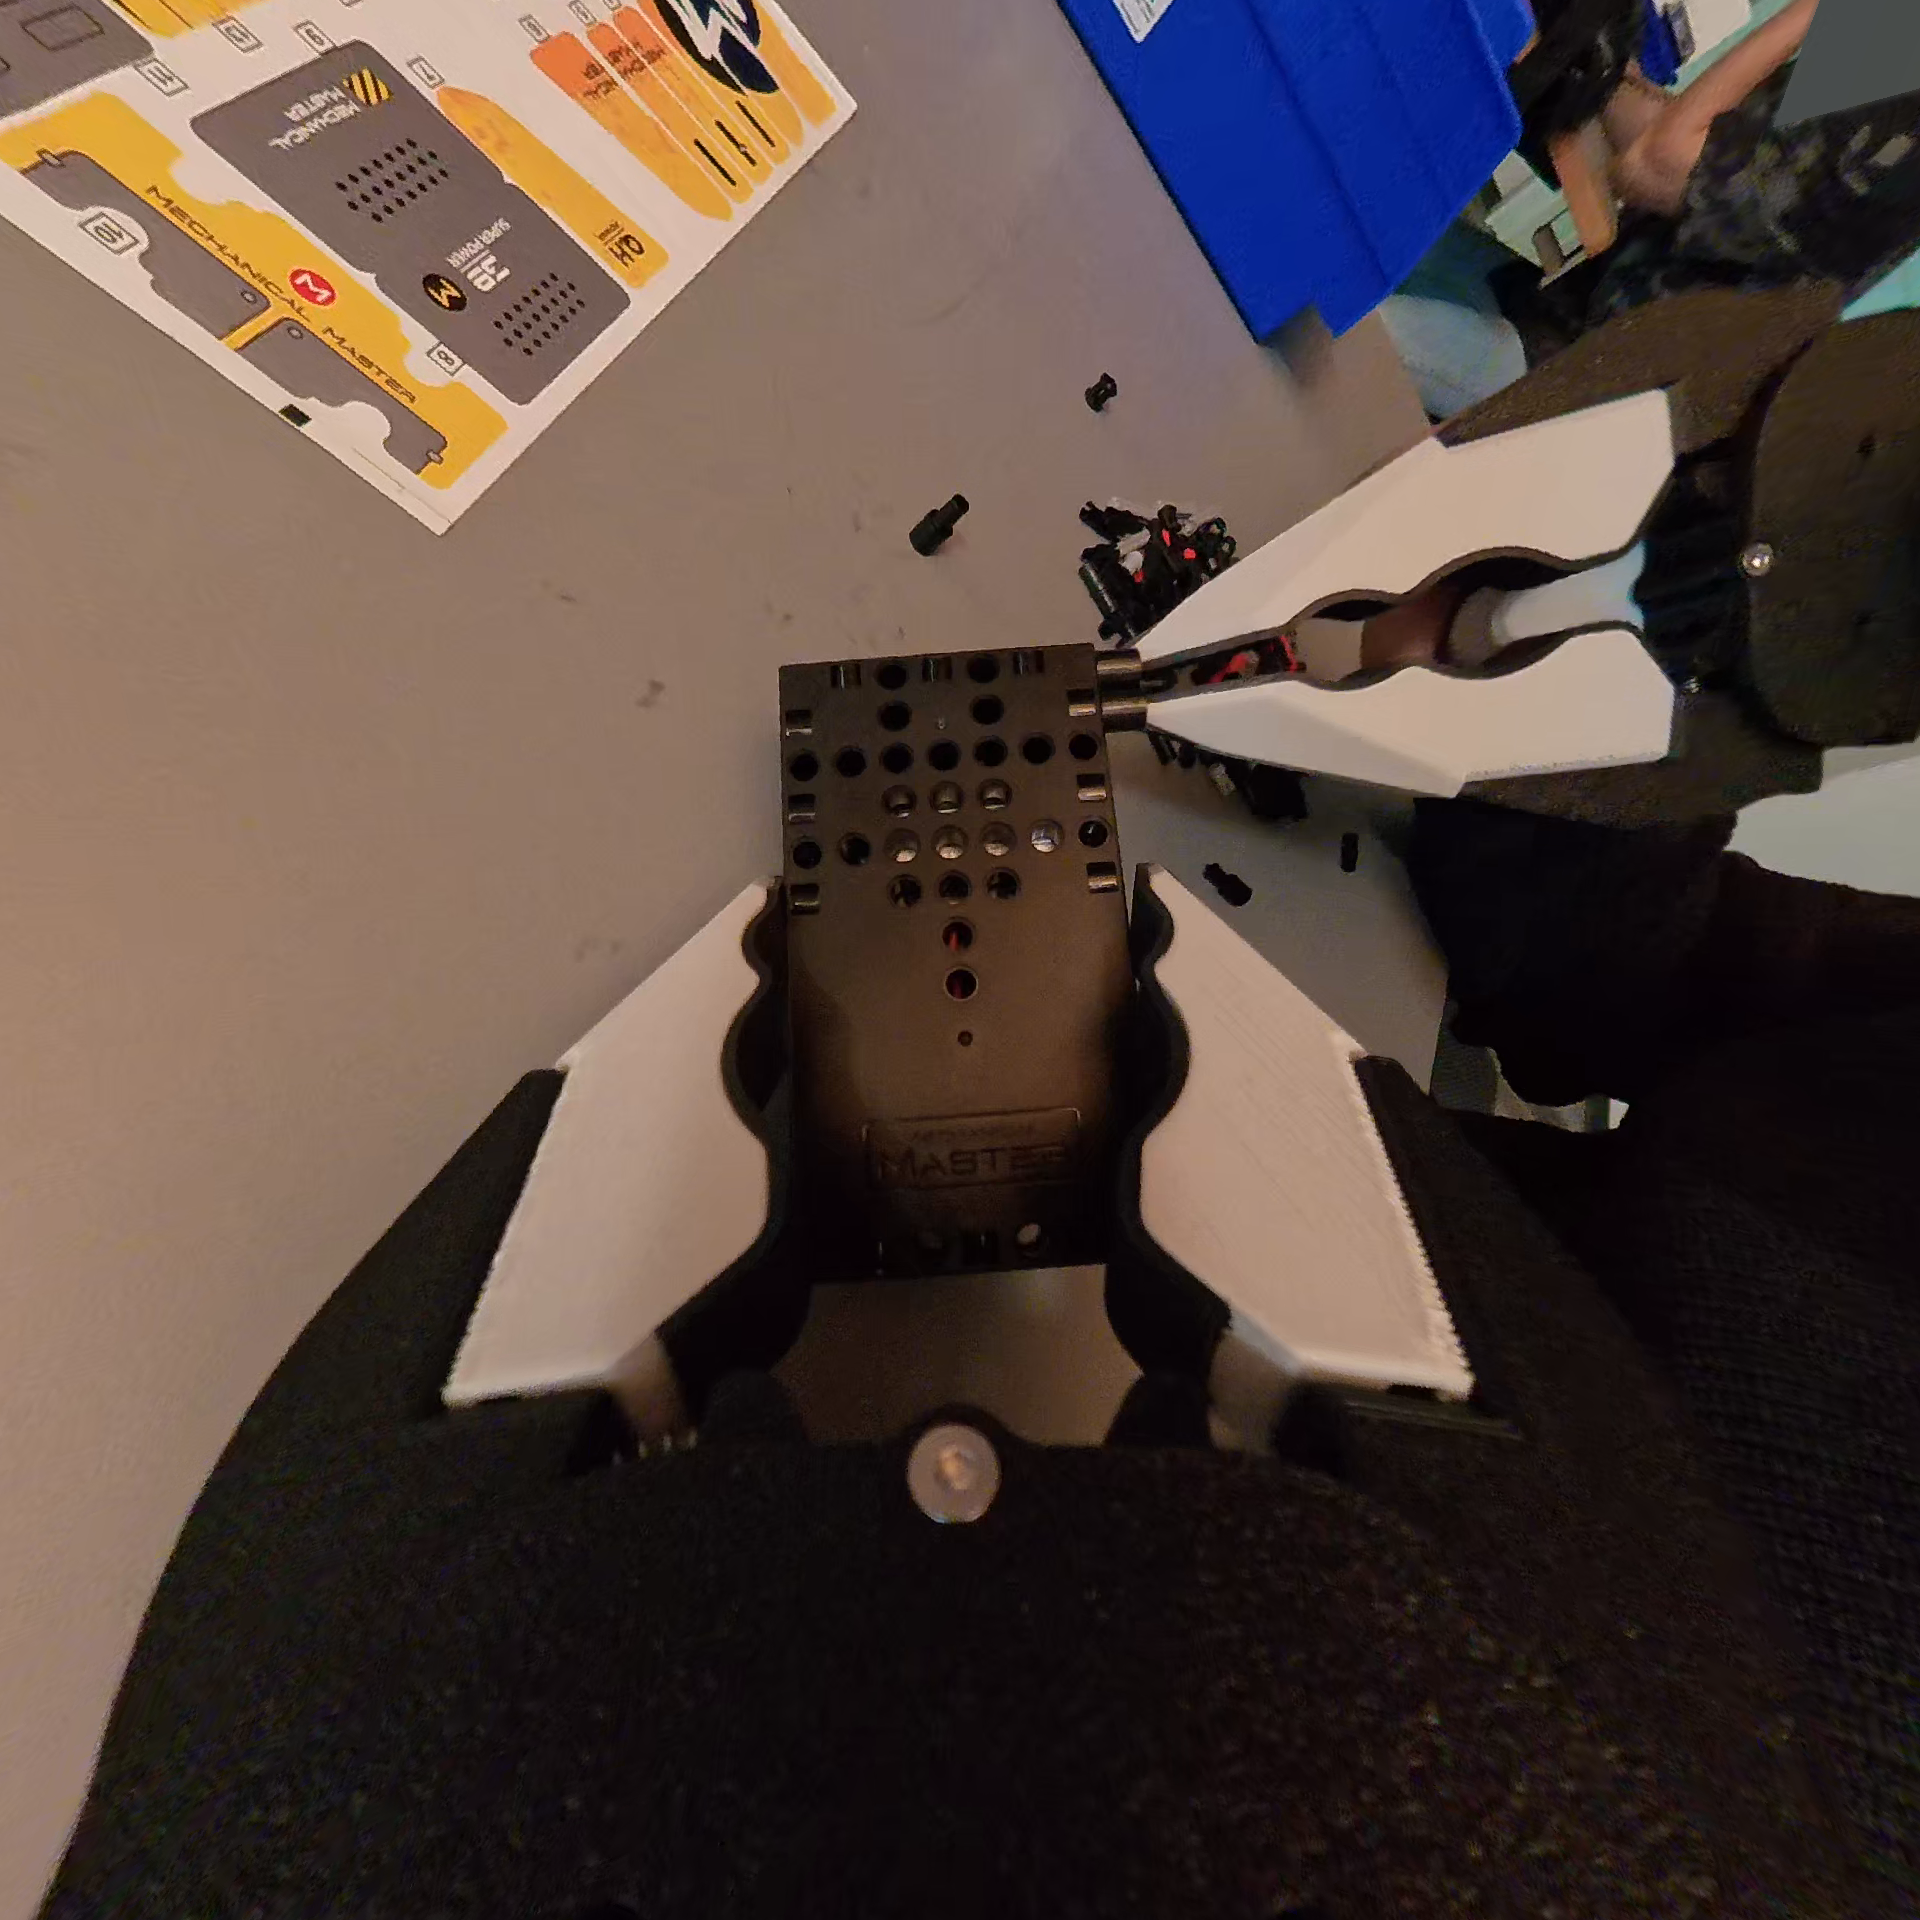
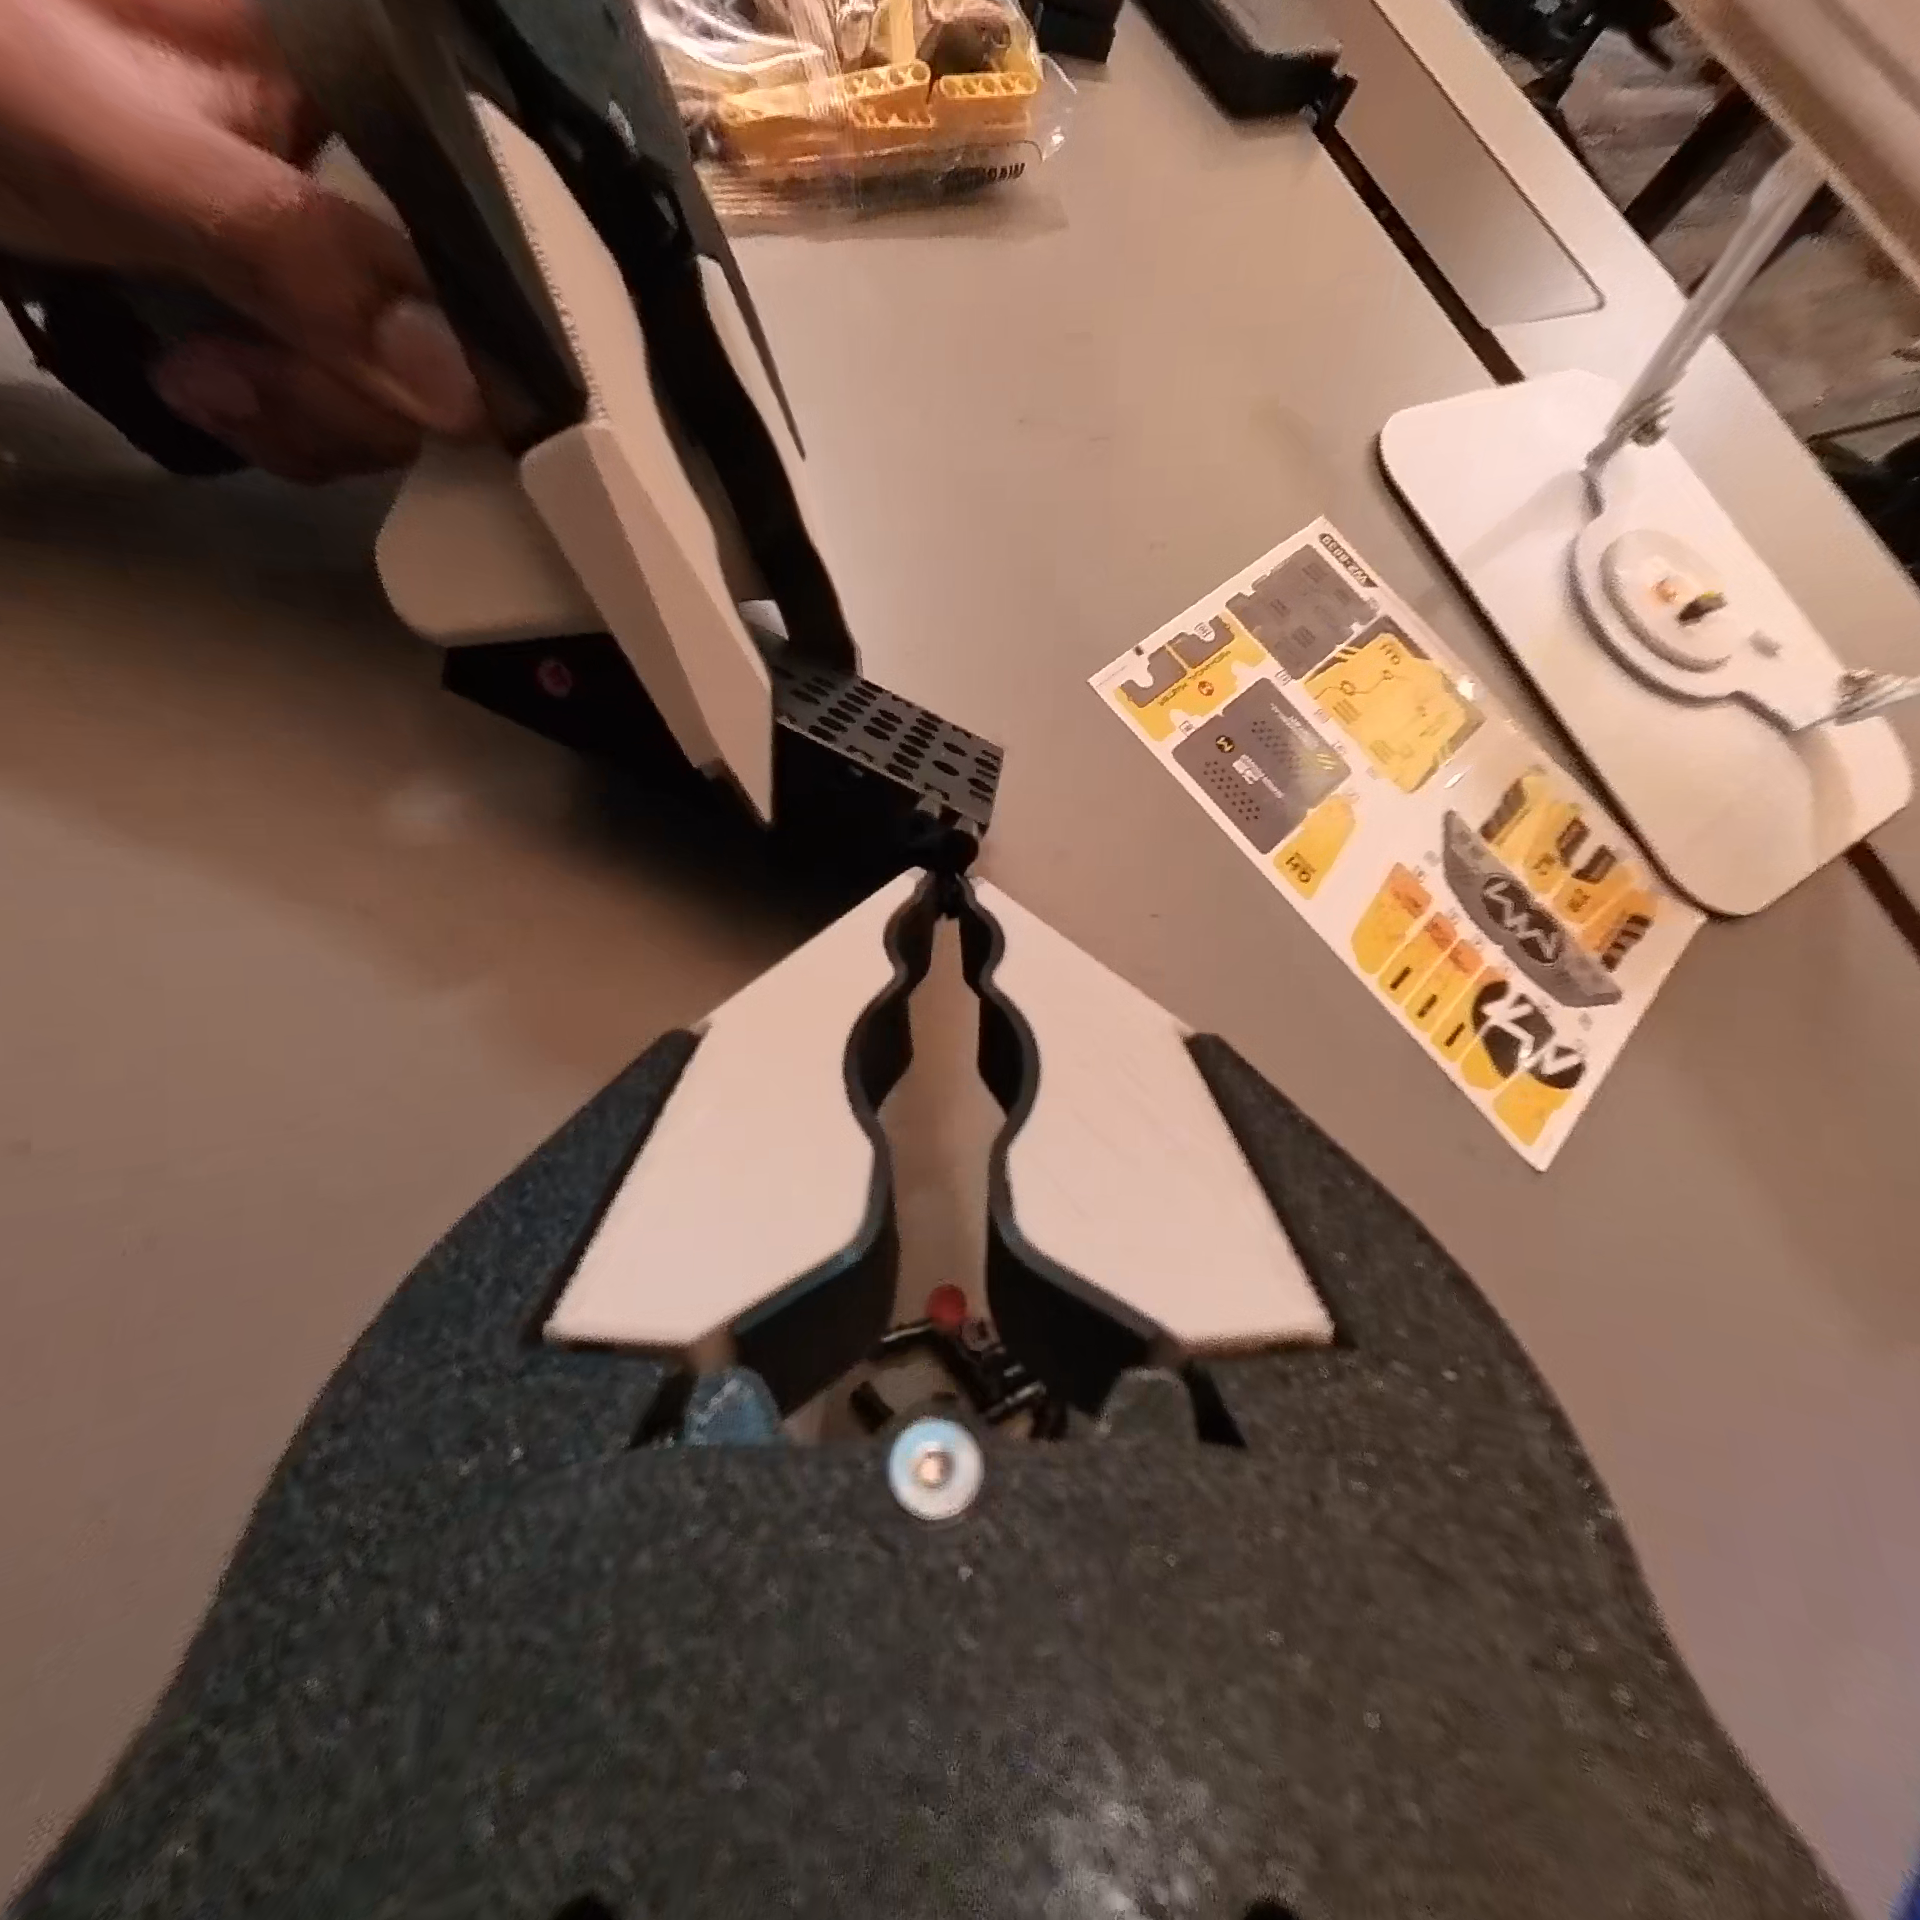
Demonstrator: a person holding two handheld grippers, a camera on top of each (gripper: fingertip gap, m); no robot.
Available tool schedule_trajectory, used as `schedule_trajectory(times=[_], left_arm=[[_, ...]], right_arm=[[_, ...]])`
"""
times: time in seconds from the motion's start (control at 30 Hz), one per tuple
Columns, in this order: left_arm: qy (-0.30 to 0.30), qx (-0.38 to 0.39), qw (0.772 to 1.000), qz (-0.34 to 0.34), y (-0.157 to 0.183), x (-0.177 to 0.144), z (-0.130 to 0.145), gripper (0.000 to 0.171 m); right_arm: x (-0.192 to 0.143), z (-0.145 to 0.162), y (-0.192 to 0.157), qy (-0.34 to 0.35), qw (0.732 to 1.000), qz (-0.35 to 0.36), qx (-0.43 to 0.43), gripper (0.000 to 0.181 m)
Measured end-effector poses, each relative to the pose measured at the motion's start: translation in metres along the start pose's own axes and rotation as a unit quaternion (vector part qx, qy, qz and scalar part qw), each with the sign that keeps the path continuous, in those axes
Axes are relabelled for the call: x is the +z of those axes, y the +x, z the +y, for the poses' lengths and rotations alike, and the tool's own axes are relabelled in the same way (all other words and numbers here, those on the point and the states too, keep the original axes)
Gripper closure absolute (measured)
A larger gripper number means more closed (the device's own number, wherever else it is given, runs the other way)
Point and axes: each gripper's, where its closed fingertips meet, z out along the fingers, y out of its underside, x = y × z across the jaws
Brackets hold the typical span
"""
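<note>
Left gripper (image 1: 951,914) clamps a black perforated block (image 1: 951,935) above the grey table (image 1: 312,831). Right gripper (image 2: 948,883), jaws nearly closed, pinches a small black pin (image 2: 948,847) at the block's corner, beside a sticker sheet (image 2: 1392,831).

Sticker sheet (image 1: 343,197), yellow and grey decals, lies flat on the grey table (image 1: 260,831), upper left of left wrist view. Blue bin (image 1: 1299,145) at top right. Pile of small black and red connector pins (image 1: 1148,566) right of centre; single loose black pins (image 1: 938,525) near it. Right wrist view: clear bag of yellow parts (image 2: 883,114) at top; white stand base (image 2: 1621,644) at right, just beside the sheet.
</note>
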Motion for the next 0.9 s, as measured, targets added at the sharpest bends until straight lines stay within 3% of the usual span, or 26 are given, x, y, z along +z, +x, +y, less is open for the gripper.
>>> schedule_trajectory(times=[0.13, 0.27, 0.5, 0.73, 0.9], left_arm=[[0.0, -0.002, 1.0, 0.004, 0.0, 0.0, 0.0, 0.106], [0.001, 0.007, 1.0, 0.005, 0.0, 0.0, 0.0, 0.107], [0.031, -0.042, 0.998, 0.045, 0.001, -0.003, -0.004, 0.107], [0.039, -0.06, 0.995, 0.067, 0.001, -0.005, -0.006, 0.106], [0.037, -0.057, 0.996, 0.061, 0.001, -0.004, -0.006, 0.107]], right_arm=[[0.0, -0.003, 0.002, -0.012, 1.0, 0.019, -0.021, 0.178], [0.0, -0.004, 0.002, -0.012, 0.999, -0.001, 0.033, 0.178], [-0.001, -0.01, 0.005, 0.049, 0.995, -0.022, 0.079, 0.177], [-0.002, -0.004, 0.005, 0.021, 0.999, 0.027, 0.017, 0.177], [-0.002, -0.003, 0.004, 0.017, 1.0, 0.023, 0.013, 0.177]])
